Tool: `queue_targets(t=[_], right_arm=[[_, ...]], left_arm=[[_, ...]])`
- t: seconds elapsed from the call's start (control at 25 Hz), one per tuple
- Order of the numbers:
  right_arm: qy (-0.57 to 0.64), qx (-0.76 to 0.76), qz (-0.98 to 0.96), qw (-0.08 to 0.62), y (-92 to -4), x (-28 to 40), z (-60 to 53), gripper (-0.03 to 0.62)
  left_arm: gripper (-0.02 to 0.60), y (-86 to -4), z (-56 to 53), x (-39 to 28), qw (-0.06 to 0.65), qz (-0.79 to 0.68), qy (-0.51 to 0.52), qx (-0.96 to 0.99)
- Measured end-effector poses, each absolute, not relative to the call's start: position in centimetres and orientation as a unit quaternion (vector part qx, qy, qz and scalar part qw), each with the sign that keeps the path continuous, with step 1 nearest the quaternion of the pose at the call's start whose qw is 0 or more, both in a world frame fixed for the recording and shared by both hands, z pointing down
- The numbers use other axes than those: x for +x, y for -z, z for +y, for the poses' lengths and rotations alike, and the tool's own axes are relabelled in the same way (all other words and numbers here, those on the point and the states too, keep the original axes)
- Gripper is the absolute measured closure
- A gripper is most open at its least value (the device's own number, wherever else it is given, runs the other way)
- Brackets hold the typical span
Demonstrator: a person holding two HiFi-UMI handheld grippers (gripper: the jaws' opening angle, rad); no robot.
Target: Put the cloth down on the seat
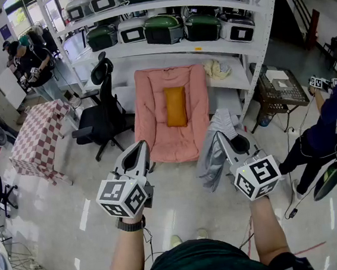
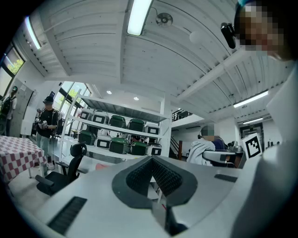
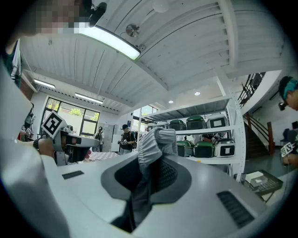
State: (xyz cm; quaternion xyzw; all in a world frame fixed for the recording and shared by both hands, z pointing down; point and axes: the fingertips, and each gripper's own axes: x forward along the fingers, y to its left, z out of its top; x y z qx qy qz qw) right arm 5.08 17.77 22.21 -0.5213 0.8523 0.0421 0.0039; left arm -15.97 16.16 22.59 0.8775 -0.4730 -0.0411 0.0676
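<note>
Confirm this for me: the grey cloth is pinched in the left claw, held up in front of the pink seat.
Wrong claw. The grey cloth is pinched in the right claw, not the left claw, and is held up in front of the pink seat. The right gripper view shows the cloth clamped between its pads.

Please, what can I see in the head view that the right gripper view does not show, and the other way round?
Only the head view shows the pink seat in full with its orange cushion, the black office chair, and the grey cloth hanging down from the right gripper. Only the right gripper view shows the ceiling lamp and the jaws closed on the cloth's bunched edge. Both show the cloth, the left gripper and the shelves with green boxes.
</note>
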Motion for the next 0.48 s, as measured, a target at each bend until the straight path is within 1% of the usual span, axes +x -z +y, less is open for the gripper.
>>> queue_targets(t=[0.48], right_arm=[[-0.044, -0.521, 0.853, 0.001, -22.36, 5.11, 17.95, 0.557]], left_arm=[[0.575, -22.78, 16.28, -15.48, 0.068, -0.471, 0.04, 0.879]])
